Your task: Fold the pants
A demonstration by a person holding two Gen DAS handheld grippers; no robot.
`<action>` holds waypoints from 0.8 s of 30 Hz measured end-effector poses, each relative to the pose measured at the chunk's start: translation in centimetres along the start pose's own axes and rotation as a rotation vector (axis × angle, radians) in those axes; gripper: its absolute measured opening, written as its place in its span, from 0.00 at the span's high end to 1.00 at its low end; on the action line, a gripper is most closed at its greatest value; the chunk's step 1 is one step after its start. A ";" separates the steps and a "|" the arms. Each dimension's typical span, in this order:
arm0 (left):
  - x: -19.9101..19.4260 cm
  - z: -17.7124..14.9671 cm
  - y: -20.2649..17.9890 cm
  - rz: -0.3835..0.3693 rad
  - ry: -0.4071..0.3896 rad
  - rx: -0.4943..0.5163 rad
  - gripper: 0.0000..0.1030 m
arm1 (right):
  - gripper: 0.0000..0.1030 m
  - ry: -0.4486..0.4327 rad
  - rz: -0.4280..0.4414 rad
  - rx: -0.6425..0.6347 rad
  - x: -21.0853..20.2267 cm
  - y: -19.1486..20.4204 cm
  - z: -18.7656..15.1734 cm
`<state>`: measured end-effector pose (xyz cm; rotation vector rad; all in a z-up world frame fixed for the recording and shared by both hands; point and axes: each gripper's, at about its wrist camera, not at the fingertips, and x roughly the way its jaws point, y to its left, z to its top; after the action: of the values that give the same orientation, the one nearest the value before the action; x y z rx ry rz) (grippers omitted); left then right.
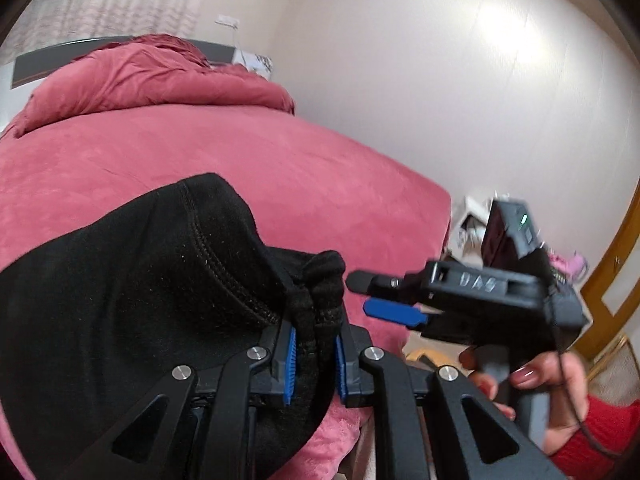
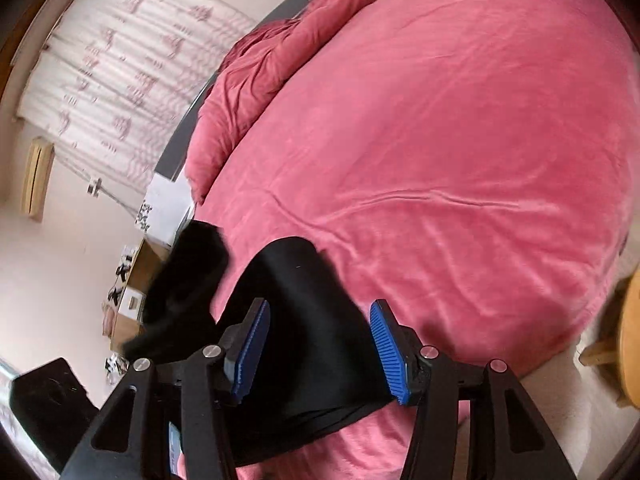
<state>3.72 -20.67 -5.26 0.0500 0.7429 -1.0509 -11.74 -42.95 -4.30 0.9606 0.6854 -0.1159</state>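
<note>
Left tool (image 1: 314,354) clamped on bunched black pants (image 1: 132,280) fabric near the bed (image 1: 200,152) edge. Right tool (image 2: 320,350) spread wide, pants (image 2: 304,320) between its pads, not pinched. Pants run away across the bed's near corner; right tool is nearer the free end.

A home bedroom: pink-covered bed (image 2: 440,140), rumpled duvet (image 1: 132,76), patterned curtains (image 2: 112,60).

A bed with a pink cover (image 2: 440,140) fills most of both views, a rumpled pink duvet (image 1: 132,76) heaped at its head against a dark headboard (image 1: 28,68), with a pale patterned curtain (image 2: 120,68) behind, a plain white wall (image 1: 440,80) alongside, and a wooden door frame (image 1: 616,256) at the edge.
</note>
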 end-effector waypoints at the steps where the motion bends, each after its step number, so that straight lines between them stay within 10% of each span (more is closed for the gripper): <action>1: 0.5 -0.2 0.1 0.002 0.013 0.010 0.86 | 0.47 0.002 -0.003 0.006 0.0 -0.2 -0.1; 7: 3.1 -1.8 -0.2 0.013 0.138 0.020 0.66 | 0.47 0.053 0.006 0.024 1.1 -0.5 -0.1; 13: -5.0 -2.7 -0.5 -0.095 -0.013 0.028 0.60 | 0.31 0.079 0.071 -0.008 1.8 1.1 -0.6; 24: -9.4 -3.4 13.3 0.364 -0.078 -0.291 0.60 | 0.30 0.174 -0.049 -0.299 6.9 6.8 -2.3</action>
<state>9.96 -5.27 -6.42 -0.1027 0.7752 -0.5896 -4.81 -35.78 -4.36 0.6712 0.8603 0.0275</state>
